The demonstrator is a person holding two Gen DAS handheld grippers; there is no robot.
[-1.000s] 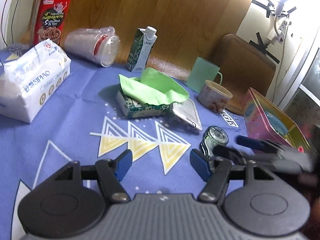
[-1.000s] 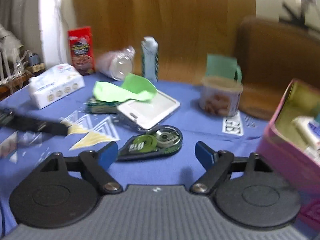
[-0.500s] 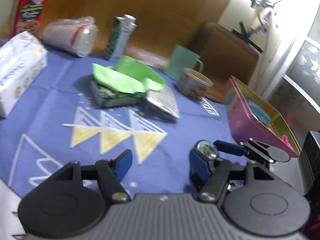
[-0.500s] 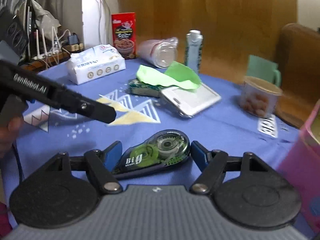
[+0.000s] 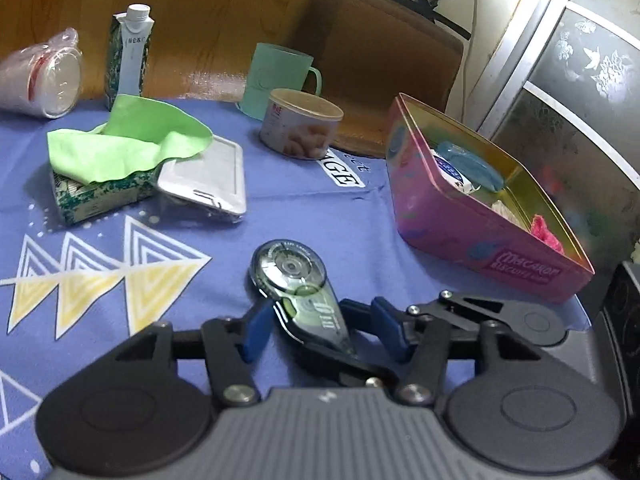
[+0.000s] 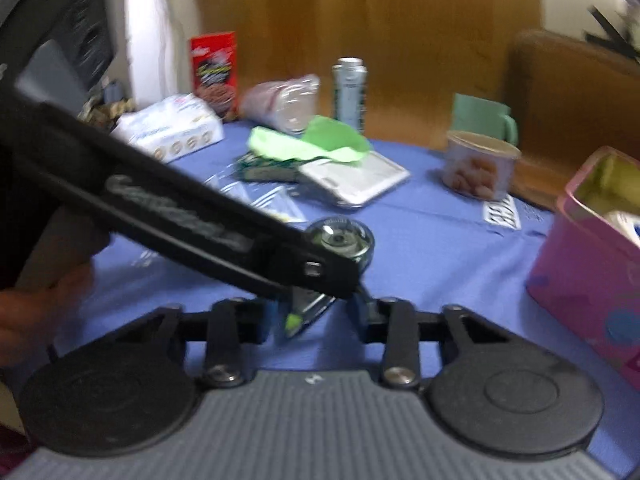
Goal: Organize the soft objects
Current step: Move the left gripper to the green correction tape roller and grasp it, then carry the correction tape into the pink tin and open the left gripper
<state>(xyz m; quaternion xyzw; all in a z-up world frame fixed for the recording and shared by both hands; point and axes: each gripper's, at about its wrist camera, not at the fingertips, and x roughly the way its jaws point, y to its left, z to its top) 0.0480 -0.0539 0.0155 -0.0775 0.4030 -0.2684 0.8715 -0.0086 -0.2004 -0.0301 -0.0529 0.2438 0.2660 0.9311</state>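
1. Across the blue tablecloth (image 5: 320,208) nothing large has shifted; only my two tongs have converged at 6 o'clock.
2. Over at 2 o'clock the pink tin (image 5: 480,248) stands open, with something pink and fluffy in its near corner.
3. The green cloth (image 5: 128,140), the soft thing I judge still unsorted, lies at 10 o'clock, draped over a tissue box (image 5: 96,196), untouched.
4. My left tongs (image 5: 324,330) have swung in and now straddle the tape dispenser (image 5: 296,280), jaws wide, not pinching.
5. My right tongs (image 6: 314,316) have narrowed around the dispenser's tip; blur hides whether they grip.
6. That dispenser is hard, so I reckon I am clearing it aside first.
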